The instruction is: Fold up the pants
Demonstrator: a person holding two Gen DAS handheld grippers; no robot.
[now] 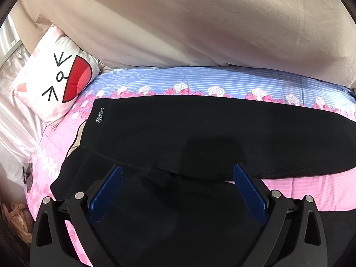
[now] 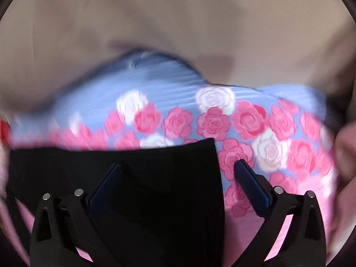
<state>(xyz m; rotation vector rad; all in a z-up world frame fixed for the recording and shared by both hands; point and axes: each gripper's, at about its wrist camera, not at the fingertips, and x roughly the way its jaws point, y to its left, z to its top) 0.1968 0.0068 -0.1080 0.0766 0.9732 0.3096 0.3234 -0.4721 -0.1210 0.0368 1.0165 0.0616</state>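
Black pants [image 1: 178, 129] lie across a floral bedsheet [image 1: 200, 82], one leg laid over the other, with the waistband and its small white logo [image 1: 100, 114] toward the cartoon-face pillow [image 1: 53, 77]. We judge the lengthwise fold to be done and the crosswise fold to be next. That move calls for a grip on both layers at one end, which must then be carried over to the other end without dragging the lower layer.

The left gripper [image 1: 178, 191] hangs over the crotch seam with its blue pads wide apart, holding nothing. The right gripper [image 2: 178, 182] is likewise spread wide, one finger over the black cloth and the other over the sheet just beside the leg's hem edge [image 2: 217, 166].

The left wrist view alone shows the waistband, the pillow and the garment's overall lie. The right wrist view alone shows the square-cut leg end, though it is blurred. Beige fabric [image 1: 200, 22] fills the background of both views.
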